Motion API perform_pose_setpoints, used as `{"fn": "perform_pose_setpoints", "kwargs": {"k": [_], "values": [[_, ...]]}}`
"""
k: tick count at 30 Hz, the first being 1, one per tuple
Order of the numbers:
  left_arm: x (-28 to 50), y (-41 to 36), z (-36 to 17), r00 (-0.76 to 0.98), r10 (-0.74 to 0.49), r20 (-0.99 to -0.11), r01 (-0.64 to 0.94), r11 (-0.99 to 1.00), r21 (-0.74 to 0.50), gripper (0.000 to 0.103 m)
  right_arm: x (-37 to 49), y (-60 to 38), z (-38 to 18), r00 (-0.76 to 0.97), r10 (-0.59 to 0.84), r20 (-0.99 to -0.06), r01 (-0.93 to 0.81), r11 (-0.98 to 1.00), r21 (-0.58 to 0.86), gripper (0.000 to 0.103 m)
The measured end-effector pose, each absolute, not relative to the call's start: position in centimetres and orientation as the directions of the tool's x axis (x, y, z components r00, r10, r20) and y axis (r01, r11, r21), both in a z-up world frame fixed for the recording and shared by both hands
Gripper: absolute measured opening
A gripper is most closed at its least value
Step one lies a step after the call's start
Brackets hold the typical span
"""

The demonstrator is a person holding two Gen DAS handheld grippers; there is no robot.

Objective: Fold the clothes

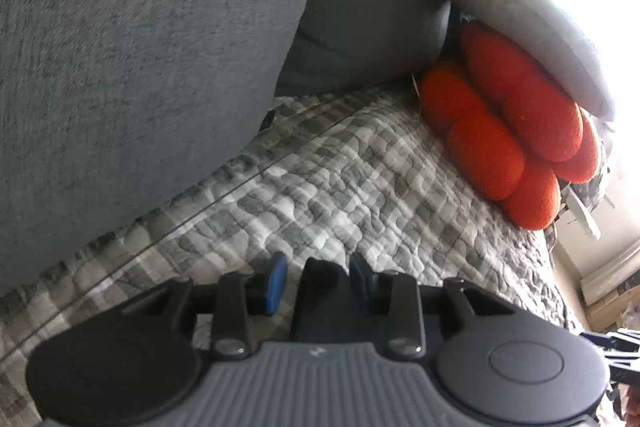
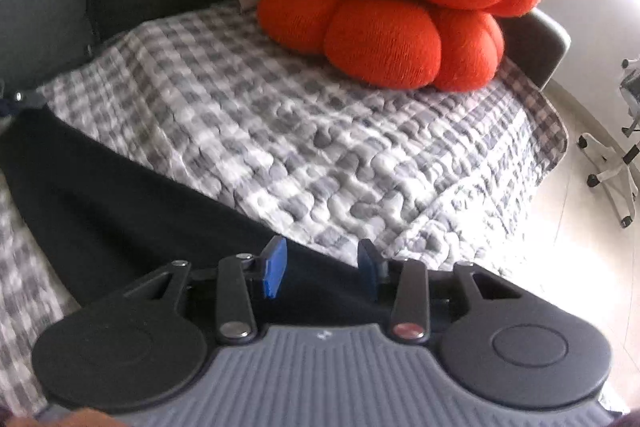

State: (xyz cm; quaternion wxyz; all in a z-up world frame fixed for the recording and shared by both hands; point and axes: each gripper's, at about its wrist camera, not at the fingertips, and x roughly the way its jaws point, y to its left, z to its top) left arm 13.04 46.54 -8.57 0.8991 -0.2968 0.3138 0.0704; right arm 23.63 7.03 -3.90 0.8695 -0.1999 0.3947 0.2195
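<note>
My left tongs [image 1: 318, 281] hover over checked quilt [image 1: 360, 179] on sofa, blue pads [image 1: 276, 283] spread; dark fold of cloth [image 1: 316, 291] stands between them, pads not pressing it. Grey sofa back cushion [image 1: 140, 47] fills left of that view; orange knotted cushion [image 1: 508, 123] under grey pillow [image 1: 520, 15] at far end.

My right tongs [image 2: 324, 271] spread, above black garment [image 2: 120, 203], which lies as long strip across quilt [image 2: 320, 131]; nothing pinched. Chair base [image 2: 612, 167] on pale floor, right
</note>
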Motion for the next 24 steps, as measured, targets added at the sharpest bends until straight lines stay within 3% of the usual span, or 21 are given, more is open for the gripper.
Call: {"fn": "perform_pose_setpoints", "kwargs": {"k": [4,7,10,12,13,21,24], "values": [[13.1,46.5,-8.7,0.798,-0.071,-0.599,-0.302,0.813,-0.499,0.032,23.9,7.4,-4.7,0.578,0.211,-0.788,-0.561,0.804,-0.196,0.039],[13.3,46.3,-8.7,0.790,-0.067,-0.610,-0.302,0.822,-0.482,0.018,24.0,7.6,-5.1,0.569,0.205,-0.797,-0.573,0.794,-0.204,0.034],[13.3,46.0,-8.5,0.789,-0.055,-0.612,-0.300,0.834,-0.462,0.012,24.0,7.6,-5.4,0.560,0.220,-0.799,-0.589,0.784,-0.197,0.019],[13.3,45.8,-8.4,0.792,-0.049,-0.609,-0.297,0.840,-0.453,0.008,23.8,7.7,-5.3,0.564,0.218,-0.797,-0.593,0.778,-0.206,0.004],[13.3,45.7,-8.3,0.794,-0.044,-0.606,-0.296,0.843,-0.449,0.008,23.7,7.8,-5.3,0.566,0.217,-0.795,-0.595,0.775,-0.212,0.001],[12.5,45.9,-7.0,0.855,-0.011,-0.519,-0.276,0.837,-0.473,0.006,22.7,7.7,-3.7,0.681,0.199,-0.705,-0.532,0.796,-0.290,0.000],[12.5,45.9,-6.9,0.861,-0.006,-0.509,-0.276,0.835,-0.476,0.006,23.1,7.8,-3.5,0.663,0.216,-0.717,-0.548,0.793,-0.268,0.000]]}}
